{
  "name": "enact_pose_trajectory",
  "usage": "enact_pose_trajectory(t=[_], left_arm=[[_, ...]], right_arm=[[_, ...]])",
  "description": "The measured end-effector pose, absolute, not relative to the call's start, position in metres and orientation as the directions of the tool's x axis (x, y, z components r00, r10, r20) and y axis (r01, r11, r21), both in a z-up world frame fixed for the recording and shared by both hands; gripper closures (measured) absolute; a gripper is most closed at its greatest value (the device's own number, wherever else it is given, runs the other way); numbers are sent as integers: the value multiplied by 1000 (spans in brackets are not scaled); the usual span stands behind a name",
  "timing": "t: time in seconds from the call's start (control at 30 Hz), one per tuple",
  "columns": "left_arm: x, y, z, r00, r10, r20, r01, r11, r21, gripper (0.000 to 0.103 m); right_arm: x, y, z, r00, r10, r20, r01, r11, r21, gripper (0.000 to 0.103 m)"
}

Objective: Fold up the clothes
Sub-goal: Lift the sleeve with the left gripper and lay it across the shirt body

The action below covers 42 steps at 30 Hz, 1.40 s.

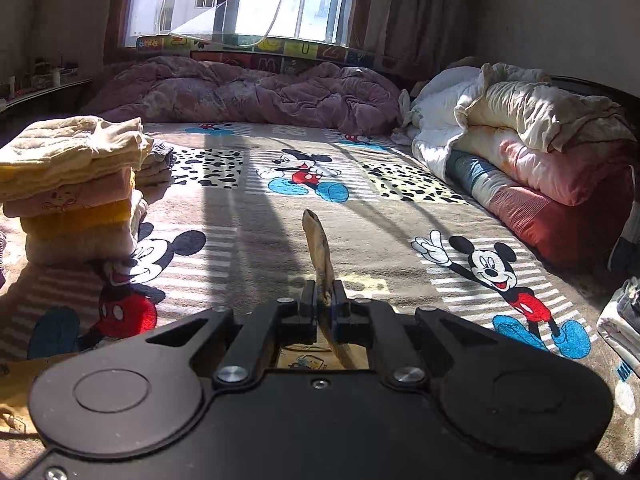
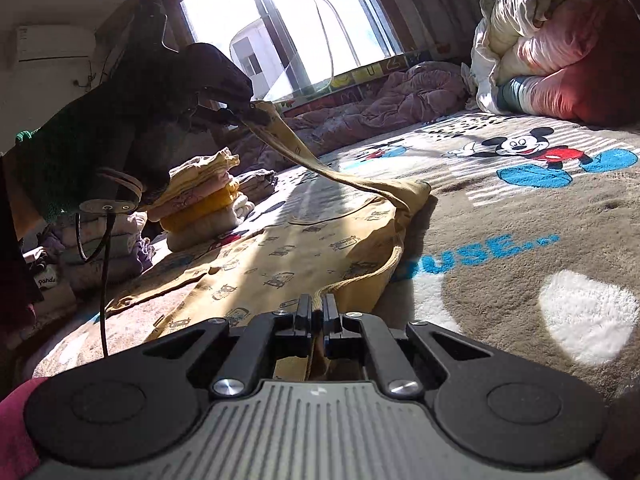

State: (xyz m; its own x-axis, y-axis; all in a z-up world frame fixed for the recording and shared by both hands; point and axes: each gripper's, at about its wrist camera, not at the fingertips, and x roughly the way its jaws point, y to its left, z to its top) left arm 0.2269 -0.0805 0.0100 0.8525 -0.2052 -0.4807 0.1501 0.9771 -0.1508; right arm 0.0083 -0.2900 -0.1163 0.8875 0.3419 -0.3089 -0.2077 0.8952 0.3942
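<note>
Right gripper (image 2: 316, 312) and raised left gripper (image 2: 240, 114) both pinch the yellow printed cotton garment (image 2: 288, 256), mid-fold; next, probably lay the lifted edge across.

left gripper (image 2: 256, 114) raised, fingers clamped | right gripper (image 2: 316, 312) low, clamped

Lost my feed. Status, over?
Left gripper shut on yellow garment, lifted. Right gripper shut on its hem. Folded stack clear.

Bed blanket (image 1: 256, 216), cartoon-mouse print: yellow garment (image 2: 280, 256), folded clothes stack (image 1: 76, 184), purple quilt (image 1: 248, 92), rolled bedding (image 1: 532, 160).
</note>
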Motion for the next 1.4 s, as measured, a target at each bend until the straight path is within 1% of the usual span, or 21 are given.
enact_pose_trajectory(t=[0.17, 0.27, 0.37, 0.47, 0.57, 0.6, 0.83, 0.93, 1.13, 1.23, 1.33, 1.37, 1.4], left_arm=[[216, -28, -26, 853, -195, -484, 81, 966, -246, 98], [216, -13, -44, 845, -210, -493, 77, 958, -277, 98], [217, -6, -52, 846, -228, -482, 86, 951, -298, 98], [219, 3, -52, 867, -238, -439, 93, 941, -325, 98], [212, 26, -38, 923, -218, -318, 84, 919, -386, 98], [210, 34, -35, 933, -214, -290, 83, 910, -407, 98], [220, 48, -55, 907, -225, -356, 50, 897, -439, 98], [223, 54, -64, 894, -230, -384, 35, 891, -452, 98], [223, 62, -67, 894, -213, -395, 8, 888, -460, 98], [223, 66, -71, 890, -204, -407, -9, 885, -465, 98], [223, 69, -74, 883, -198, -425, -26, 884, -467, 98], [224, 69, -75, 881, -200, -429, -28, 883, -469, 98], [224, 69, -76, 879, -202, -432, -29, 882, -471, 98]], right_arm=[[9, -282, -117, 877, 353, -325, -229, 903, 363, 96], [9, -276, -117, 871, 360, -334, -246, 909, 337, 96], [9, -268, -118, 865, 362, -347, -264, 917, 299, 96], [10, -262, -118, 860, 363, -358, -277, 922, 271, 96], [9, -254, -115, 862, 360, -357, -295, 929, 226, 97], [8, -251, -113, 863, 359, -355, -302, 930, 208, 97], [12, -220, -122, 828, 361, -428, -361, 929, 84, 97], [12, -211, -123, 823, 366, -435, -383, 922, 52, 97], [12, -200, -124, 825, 343, -450, -381, 925, 6, 97], [12, -195, -127, 812, 337, -476, -393, 919, -20, 96], [8, -192, -128, 795, 334, -506, -415, 908, -52, 92], [3, -193, -125, 791, 347, -503, -428, 902, -50, 88], [-2, -194, -123, 787, 361, -500, -440, 897, -46, 75]])
